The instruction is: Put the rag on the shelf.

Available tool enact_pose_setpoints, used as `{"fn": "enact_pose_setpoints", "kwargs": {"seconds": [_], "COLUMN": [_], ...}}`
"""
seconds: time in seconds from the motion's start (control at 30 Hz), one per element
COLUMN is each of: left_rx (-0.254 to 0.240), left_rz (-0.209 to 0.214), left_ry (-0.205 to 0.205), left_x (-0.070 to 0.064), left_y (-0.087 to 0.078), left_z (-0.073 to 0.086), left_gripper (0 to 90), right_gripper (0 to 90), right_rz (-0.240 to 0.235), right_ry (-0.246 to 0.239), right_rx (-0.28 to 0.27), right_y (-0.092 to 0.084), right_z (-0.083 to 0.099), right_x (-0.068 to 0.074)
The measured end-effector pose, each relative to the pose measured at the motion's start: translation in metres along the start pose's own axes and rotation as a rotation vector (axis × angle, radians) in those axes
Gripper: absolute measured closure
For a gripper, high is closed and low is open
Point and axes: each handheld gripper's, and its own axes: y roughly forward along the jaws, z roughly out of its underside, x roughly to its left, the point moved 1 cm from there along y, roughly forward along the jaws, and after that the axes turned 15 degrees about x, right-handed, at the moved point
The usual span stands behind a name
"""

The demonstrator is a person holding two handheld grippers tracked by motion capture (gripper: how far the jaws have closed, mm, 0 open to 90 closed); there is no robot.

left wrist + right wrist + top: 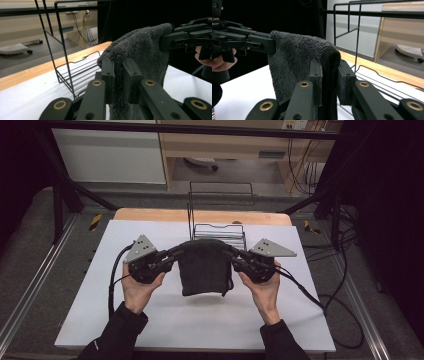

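A folded dark grey towel [203, 267] hangs over the white tabletop, held up by its two top corners. My left gripper [176, 251] is shut on the towel's upper left corner, and my right gripper [231, 252] is shut on the upper right corner. In the left gripper view the fluffy towel [140, 52] is pinched between the black jaws of the left gripper [119, 75], with the other gripper clamped on its far corner. In the right gripper view the towel [297, 60] hangs folded between the jaws of the right gripper [329, 77]. The lower edge of the towel hangs near the table.
A black wire rack [218, 215] stands just behind the towel, at the far middle of the white table cover [150, 320]. A wooden table edge [150, 215] runs along the back. Cables [340, 310] trail off the right side onto the floor.
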Motion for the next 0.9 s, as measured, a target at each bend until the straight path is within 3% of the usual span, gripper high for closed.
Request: {"fn": "enact_pose_setpoints", "kwargs": {"seconds": [0.33,0.9], "left_rx": [-0.063,-0.155], "left_rz": [-0.012,-0.031], "left_ry": [-0.024,-0.002], "left_x": [0.003,0.0], "left_y": [0.004,0.002], "left_z": [-0.014,-0.052], "left_gripper": [80.2,80.3], "right_gripper": [77.4,77.6], "right_rz": [0.032,0.12], "right_ry": [-0.008,-0.024], "right_rx": [-0.042,-0.149], "right_y": [-0.005,-0.022], "right_z": [-0.011,-0.042], "right_x": [-0.001,-0.007]}}
